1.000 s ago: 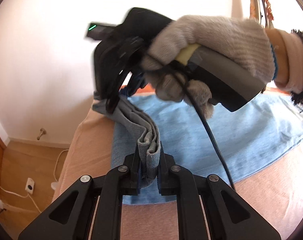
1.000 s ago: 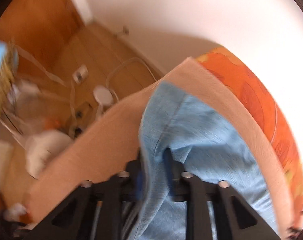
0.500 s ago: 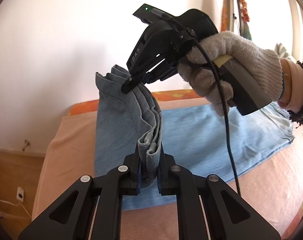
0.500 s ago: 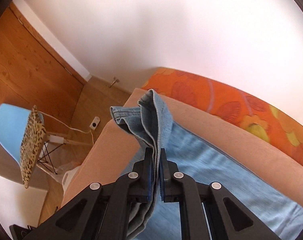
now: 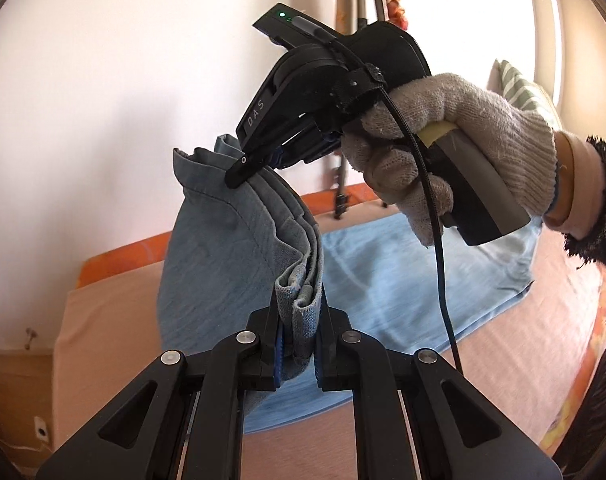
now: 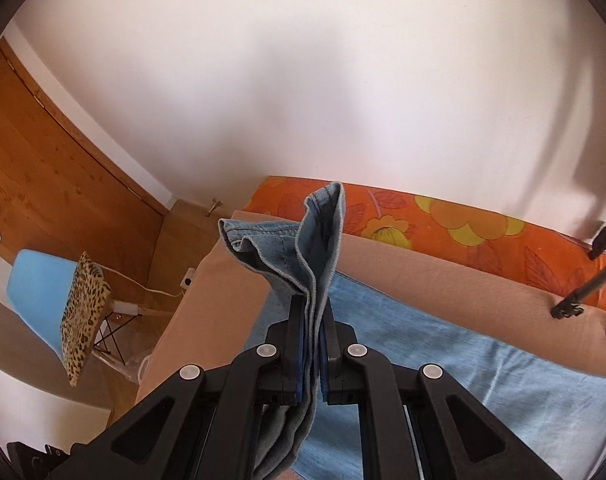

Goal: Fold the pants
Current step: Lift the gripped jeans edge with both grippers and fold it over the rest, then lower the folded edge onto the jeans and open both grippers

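Matt denim pants (image 5: 223, 264), knitted glove (image 5: 463, 136)

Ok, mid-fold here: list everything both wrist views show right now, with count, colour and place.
jeans: one, light blue denim, one end lifted, rest on the bed
bed cover: one, peach, under the jeans
floral sheet: one, orange, by the wall
chair: one, light blue, on the floor left
leopard cushion: one, on the chair
tripod: one, grey, at the wall
door: one, wood, left
left hand-held gripper: black, shut on the jeans
right hand-held gripper: black, shut on the jeans
gloved hand: grey knit, holding the right hand-held gripper
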The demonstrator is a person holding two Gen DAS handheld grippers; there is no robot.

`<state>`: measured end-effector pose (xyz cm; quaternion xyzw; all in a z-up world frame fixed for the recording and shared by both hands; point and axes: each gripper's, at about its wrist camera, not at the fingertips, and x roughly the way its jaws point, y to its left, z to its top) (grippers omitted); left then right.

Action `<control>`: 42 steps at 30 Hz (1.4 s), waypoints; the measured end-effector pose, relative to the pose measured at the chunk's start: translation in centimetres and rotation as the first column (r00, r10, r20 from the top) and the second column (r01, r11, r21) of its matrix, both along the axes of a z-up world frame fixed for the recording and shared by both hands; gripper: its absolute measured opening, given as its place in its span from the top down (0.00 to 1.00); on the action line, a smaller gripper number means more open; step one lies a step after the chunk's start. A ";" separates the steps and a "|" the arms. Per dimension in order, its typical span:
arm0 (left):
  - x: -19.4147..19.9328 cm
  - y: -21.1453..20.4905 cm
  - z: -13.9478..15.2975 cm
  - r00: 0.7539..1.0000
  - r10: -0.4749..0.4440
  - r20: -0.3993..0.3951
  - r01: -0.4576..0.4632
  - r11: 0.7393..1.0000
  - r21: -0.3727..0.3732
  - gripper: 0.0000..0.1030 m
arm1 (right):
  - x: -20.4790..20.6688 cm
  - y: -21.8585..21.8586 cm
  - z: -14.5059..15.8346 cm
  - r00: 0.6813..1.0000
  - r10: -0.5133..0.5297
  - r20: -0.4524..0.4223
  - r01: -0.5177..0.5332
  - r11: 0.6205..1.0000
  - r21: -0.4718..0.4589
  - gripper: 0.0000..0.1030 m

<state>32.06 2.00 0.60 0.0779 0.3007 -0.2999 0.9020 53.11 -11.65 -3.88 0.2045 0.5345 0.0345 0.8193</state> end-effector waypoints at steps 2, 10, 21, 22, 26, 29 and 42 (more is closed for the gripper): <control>-0.3 -1.5 0.1 1.000 -0.013 -0.013 0.013 1.000 -0.023 0.91 | -1.6 -2.0 0.6 1.000 -0.018 0.002 0.018 1.000 0.003 0.97; -2.3 -9.2 -0.4 0.994 -0.096 -0.044 0.092 0.992 -0.085 0.91 | -7.8 -8.9 1.8 0.997 -0.077 0.006 0.077 0.997 0.009 0.97; -3.8 -18.8 -0.7 0.975 -0.212 -0.071 0.206 0.975 -0.088 0.91 | -15.5 -19.1 1.7 0.984 -0.176 -0.007 0.176 0.984 0.010 0.97; -3.9 -19.3 -0.7 0.974 -0.217 -0.072 0.211 0.974 -0.089 0.91 | -16.0 -19.8 1.6 0.983 -0.186 -0.007 0.186 0.982 0.013 0.97; -4.2 -21.4 -0.7 0.967 -0.243 -0.074 0.237 0.968 -0.082 0.91 | -18.0 -22.3 1.7 0.976 -0.219 -0.002 0.219 0.976 0.024 0.97; -4.4 -23.0 -0.6 0.961 -0.266 -0.071 0.260 0.963 -0.074 0.91 | -18.9 -23.6 2.0 0.971 -0.239 -0.001 0.239 0.971 0.032 0.97; -5.5 -31.1 -0.9 0.927 -0.368 -0.073 0.364 0.929 -0.068 0.91 | -24.9 -31.2 2.2 0.949 -0.317 -0.008 0.317 0.948 0.022 0.97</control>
